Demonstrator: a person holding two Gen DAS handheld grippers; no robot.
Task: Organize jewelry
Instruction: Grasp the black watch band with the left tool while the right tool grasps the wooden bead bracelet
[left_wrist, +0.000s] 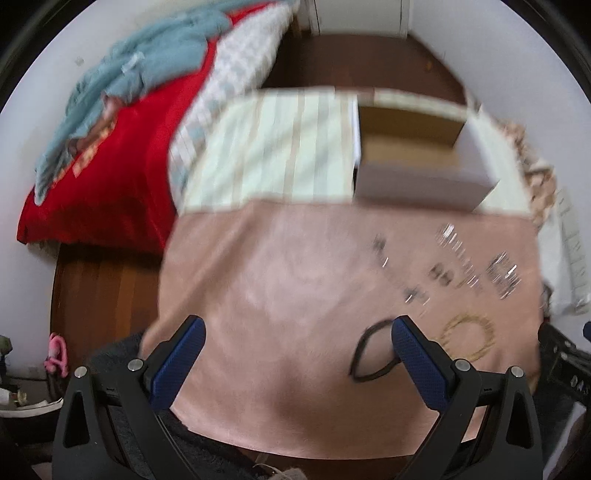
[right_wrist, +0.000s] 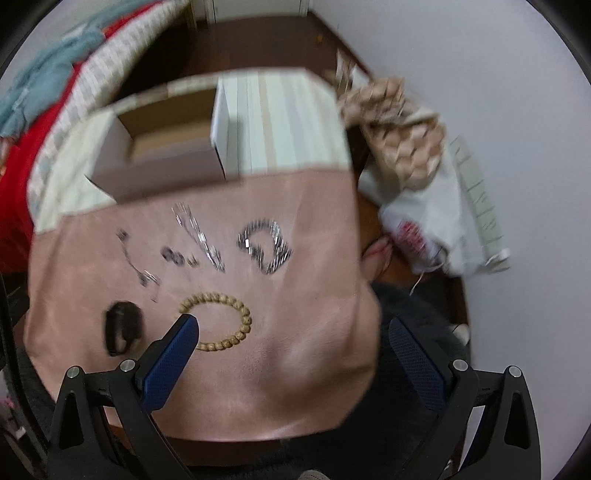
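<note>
Both the left gripper (left_wrist: 297, 338) and right gripper (right_wrist: 291, 334) hover wide-jawed and empty over jewelry on a pink cloth (right_wrist: 295, 221), the open box (right_wrist: 162, 147) beyond; likely next, closing on the near wooden bead bracelet (right_wrist: 221, 321).

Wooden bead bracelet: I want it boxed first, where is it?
The wooden bead bracelet lies on the pink cloth, right of the black loop, near the camera.
</note>
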